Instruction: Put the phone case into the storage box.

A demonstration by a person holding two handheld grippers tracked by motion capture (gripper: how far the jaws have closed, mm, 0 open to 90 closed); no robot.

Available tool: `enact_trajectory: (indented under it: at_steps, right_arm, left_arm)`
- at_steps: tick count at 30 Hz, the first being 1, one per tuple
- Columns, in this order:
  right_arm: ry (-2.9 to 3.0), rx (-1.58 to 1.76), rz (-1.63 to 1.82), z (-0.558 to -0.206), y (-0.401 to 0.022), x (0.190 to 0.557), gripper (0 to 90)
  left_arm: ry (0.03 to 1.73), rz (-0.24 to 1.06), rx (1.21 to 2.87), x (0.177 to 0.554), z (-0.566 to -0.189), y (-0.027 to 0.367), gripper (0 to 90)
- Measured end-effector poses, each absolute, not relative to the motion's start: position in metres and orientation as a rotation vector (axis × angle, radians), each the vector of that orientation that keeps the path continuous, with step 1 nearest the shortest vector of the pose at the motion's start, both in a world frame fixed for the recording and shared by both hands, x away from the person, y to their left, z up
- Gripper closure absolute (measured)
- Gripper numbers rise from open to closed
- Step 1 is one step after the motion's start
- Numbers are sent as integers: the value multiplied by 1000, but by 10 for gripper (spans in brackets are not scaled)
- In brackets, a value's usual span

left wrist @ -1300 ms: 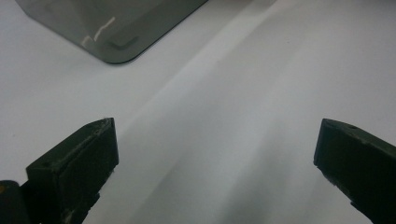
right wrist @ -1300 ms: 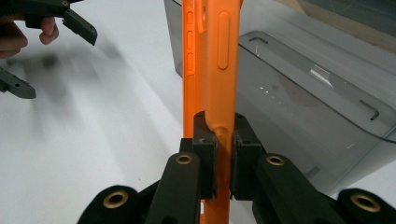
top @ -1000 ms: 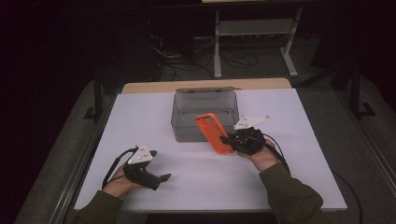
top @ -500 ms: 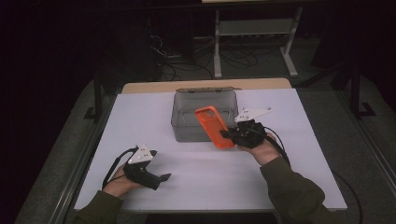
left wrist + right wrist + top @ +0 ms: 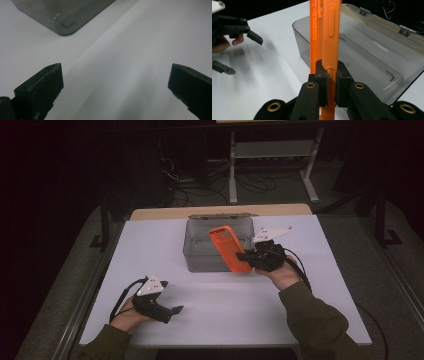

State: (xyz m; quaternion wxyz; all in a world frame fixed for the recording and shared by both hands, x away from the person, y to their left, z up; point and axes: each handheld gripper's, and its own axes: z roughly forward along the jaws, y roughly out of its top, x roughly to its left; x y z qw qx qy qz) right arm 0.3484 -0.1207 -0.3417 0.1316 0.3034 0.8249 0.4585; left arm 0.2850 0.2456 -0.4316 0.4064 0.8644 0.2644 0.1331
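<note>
Currently right gripper clamped on orange phone case, frame centre, over grey bin. Left gripper lower left, jaws wide, nothing between them.

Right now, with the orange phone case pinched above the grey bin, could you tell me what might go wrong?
1. The right gripper grips the orange phone case only at its thin edge, near one end; the case could pivot or slip out.
2. The case hangs tilted over the near wall of the grey bin; lowered carelessly, it may catch that wall and land on the white table.
3. The left gripper rests open, far from the bin, so nothing steadies it.
</note>
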Motion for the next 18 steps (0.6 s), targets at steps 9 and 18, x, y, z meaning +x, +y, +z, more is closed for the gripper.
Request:
enact_trajectory:
  at_steps: [9, 18]
  right_arm:
    - [2385, 890, 1325, -332, -121, 357, 820]
    - [2372, 924, 1311, -324, -121, 371, 820]
  left_arm:
    - [654, 341, 2185, 285, -431, 246, 0]
    - [655, 347, 2183, 285, -431, 246, 0]
